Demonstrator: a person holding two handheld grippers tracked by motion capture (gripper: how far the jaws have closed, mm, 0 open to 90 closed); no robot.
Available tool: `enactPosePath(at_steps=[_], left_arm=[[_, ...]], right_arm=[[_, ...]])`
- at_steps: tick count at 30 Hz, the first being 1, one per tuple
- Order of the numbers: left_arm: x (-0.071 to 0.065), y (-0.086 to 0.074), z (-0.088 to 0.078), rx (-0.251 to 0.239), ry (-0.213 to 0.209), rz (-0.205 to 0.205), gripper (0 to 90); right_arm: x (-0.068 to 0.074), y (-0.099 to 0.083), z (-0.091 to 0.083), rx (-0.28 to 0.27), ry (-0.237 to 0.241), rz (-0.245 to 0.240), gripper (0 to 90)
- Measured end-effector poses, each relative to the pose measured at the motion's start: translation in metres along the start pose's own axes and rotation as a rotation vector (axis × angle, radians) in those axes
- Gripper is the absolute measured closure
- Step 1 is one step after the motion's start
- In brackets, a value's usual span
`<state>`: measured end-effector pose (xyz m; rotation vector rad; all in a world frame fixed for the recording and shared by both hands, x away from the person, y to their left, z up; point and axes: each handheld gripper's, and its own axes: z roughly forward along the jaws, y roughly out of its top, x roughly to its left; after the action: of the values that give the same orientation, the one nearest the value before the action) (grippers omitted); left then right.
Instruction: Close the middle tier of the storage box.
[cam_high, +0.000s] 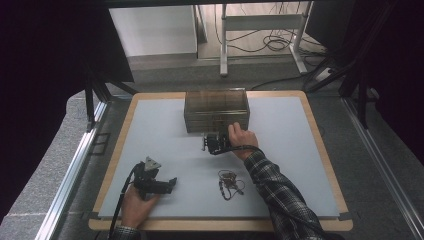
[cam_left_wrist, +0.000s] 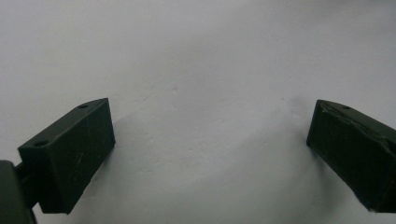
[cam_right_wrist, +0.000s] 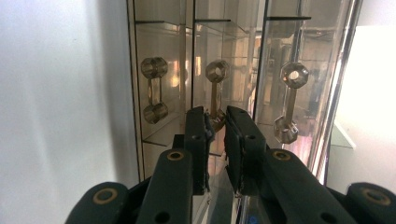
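A smoky clear drawer box (cam_high: 216, 107) stands at the back middle of the white table mat (cam_high: 165, 135). My right gripper (cam_high: 217, 135) is at the box's front. In the right gripper view its jaws (cam_right_wrist: 215, 116) are closed on the middle drawer handle (cam_right_wrist: 217, 73), with another handle on each side, one (cam_right_wrist: 154, 88) and the other (cam_right_wrist: 290, 100). My left gripper (cam_high: 171, 183) lies low on the mat at the front left. Its jaws (cam_left_wrist: 210, 119) stand wide apart over bare mat with nothing between them.
A small tangle of dark cord or chain (cam_high: 229, 184) lies on the mat in front of the right forearm. The mat sits on a wooden board (cam_high: 320, 145) with edges close by. Behind the table are a frame and cables (cam_high: 270, 42) on the floor.
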<state>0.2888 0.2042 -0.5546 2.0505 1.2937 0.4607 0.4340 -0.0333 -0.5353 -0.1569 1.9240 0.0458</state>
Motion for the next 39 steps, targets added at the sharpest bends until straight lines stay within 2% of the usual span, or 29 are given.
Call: enactPosePath(at_steps=[36, 39], left_arm=[[0.000, 0.000, 0.000, 0.000, 0.000, 0.000, 1.3], [0.000, 0.000, 0.000, 0.000, 0.000, 0.000, 1.3]], right_arm=[[0.003, -0.004, -0.017, -0.046, 0.009, -0.010, 79.9], [0.004, -0.004, -0.019, -0.050, -0.003, -0.004, 79.9]])
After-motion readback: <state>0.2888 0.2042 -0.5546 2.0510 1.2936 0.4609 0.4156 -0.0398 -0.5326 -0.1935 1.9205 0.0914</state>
